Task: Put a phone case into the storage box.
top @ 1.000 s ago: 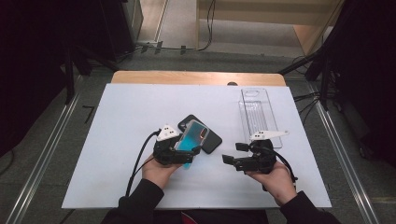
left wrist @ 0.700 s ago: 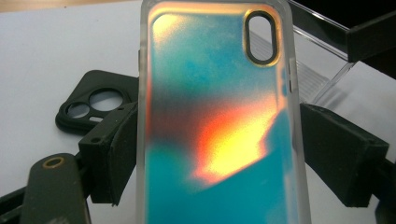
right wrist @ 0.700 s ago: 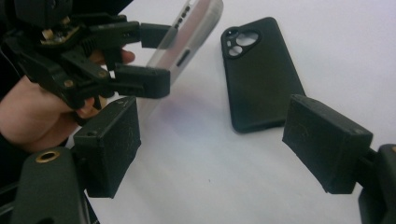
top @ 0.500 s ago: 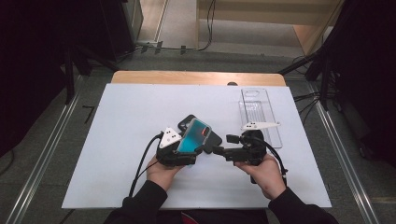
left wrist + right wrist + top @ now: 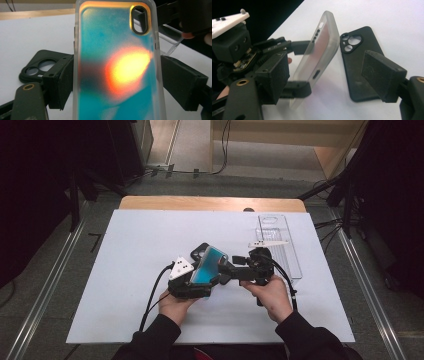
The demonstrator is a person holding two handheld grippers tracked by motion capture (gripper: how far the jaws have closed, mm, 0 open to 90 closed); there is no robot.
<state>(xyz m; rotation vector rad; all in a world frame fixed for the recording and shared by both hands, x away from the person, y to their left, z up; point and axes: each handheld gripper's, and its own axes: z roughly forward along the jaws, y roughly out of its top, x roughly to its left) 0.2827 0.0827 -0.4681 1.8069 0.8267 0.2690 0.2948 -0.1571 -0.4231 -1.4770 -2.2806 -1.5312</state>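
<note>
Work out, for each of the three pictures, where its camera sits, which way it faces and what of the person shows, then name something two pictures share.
High view: above the person's side, looking forward and down on the white table; both forearms and hands show.
Left gripper view: rides the left tool, looking along its jaws clamped on the iridescent phone case; a fingertip shows top right.
Right gripper view: rides the right tool, jaws open, facing the case's edge; a fingertip shows at left.
Shared: both gripper views catch the black phone case lying on the table.
</note>
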